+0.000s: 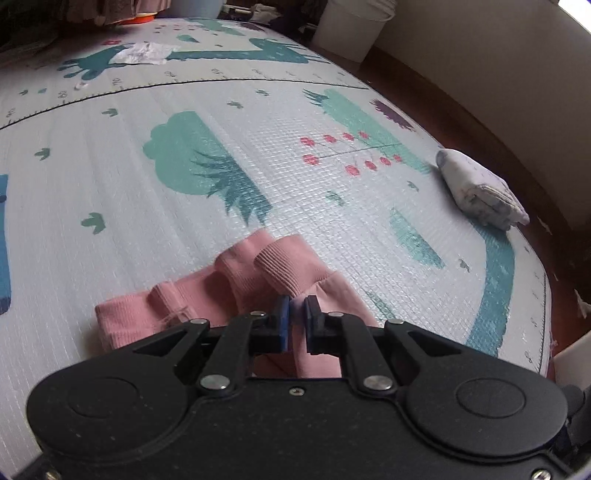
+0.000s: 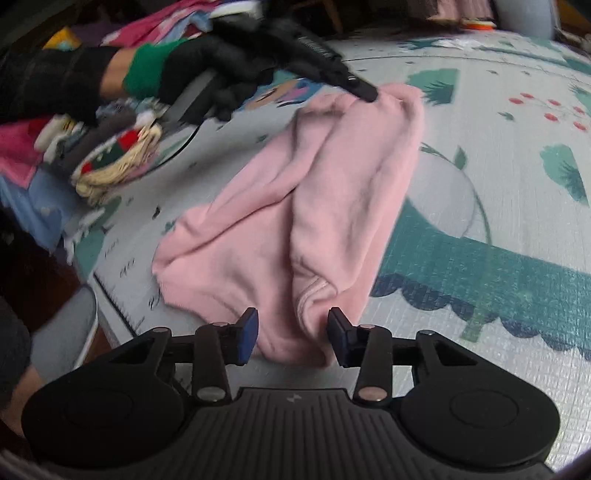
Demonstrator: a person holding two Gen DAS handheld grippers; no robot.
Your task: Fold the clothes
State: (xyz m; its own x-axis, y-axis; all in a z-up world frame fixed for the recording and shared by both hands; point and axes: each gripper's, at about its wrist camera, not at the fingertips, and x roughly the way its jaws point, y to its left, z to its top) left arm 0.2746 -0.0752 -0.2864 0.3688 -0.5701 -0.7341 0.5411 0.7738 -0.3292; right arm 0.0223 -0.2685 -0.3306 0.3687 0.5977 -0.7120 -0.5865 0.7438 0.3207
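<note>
A pink knit garment (image 2: 303,206) lies lengthwise on the printed play mat (image 2: 480,184). My right gripper (image 2: 293,332) is at its near end. The jaws stand apart, and a bunched fold of hem fills the gap between the blue pads (image 2: 248,332). A black-gloved hand (image 2: 199,77) with a green cuff holds my left gripper (image 2: 365,94) at the garment's far end. In the left wrist view, the left gripper (image 1: 297,312) is shut on pink fabric next to a ribbed cuff (image 1: 280,266), and the rest of the garment (image 1: 147,317) is rumpled to the left.
A folded white patterned garment (image 1: 480,192) lies near the mat's right edge, with dark wooden floor and a wall beyond it. A heap of mixed clothes (image 2: 110,162) sits left of the pink garment. A white bin (image 1: 351,26) and a crumpled white piece (image 1: 144,53) are at the far end.
</note>
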